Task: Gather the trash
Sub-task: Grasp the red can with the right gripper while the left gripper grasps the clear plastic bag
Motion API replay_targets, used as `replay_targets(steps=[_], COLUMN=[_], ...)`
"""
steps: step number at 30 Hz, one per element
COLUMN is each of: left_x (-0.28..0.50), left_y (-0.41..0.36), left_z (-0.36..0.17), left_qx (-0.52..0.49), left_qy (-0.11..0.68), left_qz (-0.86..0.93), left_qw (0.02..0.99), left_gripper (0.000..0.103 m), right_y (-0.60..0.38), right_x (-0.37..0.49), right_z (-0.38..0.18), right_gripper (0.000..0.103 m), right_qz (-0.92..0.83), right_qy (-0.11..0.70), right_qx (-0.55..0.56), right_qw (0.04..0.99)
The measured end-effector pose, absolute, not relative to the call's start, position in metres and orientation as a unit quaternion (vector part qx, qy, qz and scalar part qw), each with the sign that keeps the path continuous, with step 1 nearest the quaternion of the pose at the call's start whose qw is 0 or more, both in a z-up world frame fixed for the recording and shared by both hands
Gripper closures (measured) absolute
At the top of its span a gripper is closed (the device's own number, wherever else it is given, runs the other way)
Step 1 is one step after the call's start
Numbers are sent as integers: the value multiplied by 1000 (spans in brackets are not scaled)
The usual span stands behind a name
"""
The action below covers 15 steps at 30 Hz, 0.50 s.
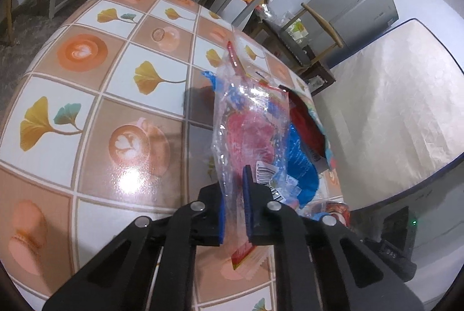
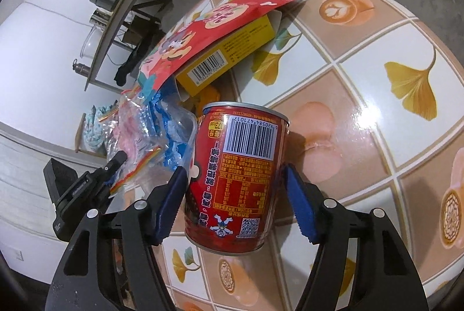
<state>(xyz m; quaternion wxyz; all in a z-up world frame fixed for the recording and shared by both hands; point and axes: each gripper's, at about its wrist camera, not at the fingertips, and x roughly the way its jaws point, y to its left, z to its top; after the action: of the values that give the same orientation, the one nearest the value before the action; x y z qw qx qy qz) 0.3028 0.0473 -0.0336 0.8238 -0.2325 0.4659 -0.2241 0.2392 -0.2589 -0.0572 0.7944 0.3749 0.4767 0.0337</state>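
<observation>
Left tool [image 1: 235, 209] pinches a clear plastic bag [image 1: 246, 119] near the desk [image 1: 116, 96] edge. Right tool [image 2: 235, 195] clamps a red can [image 2: 240, 174]; open tiles lie to its right.

Left wrist view: you look steeply down along the left gripper [image 1: 235, 201], close over the tiled table [image 1: 116, 96], clear plastic bag [image 1: 249, 122] between the jaws. Right wrist view: likewise close and downward, red can [image 2: 240, 174] between the jaws. Shared: table, apparently that same bag [image 2: 136, 137].
</observation>
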Motion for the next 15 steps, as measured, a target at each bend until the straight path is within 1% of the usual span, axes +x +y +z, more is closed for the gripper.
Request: replay_targets(steps=[10,15], left_x=[281,274], left_y=[67,77], left_z=[-14,-8], left_qx=[-289,-333], left_qy=[429,409], left_qz=[-248,-272], left_qw=[819,805], left_gripper=[98,100], right_y=[-265,-269], right_x=[226,218], right_z=[-50,-46], right_gripper=[39,39], right_qz=[41,43], right_qy=[462,453], right_qx=[389,393], right_qw=[796,799])
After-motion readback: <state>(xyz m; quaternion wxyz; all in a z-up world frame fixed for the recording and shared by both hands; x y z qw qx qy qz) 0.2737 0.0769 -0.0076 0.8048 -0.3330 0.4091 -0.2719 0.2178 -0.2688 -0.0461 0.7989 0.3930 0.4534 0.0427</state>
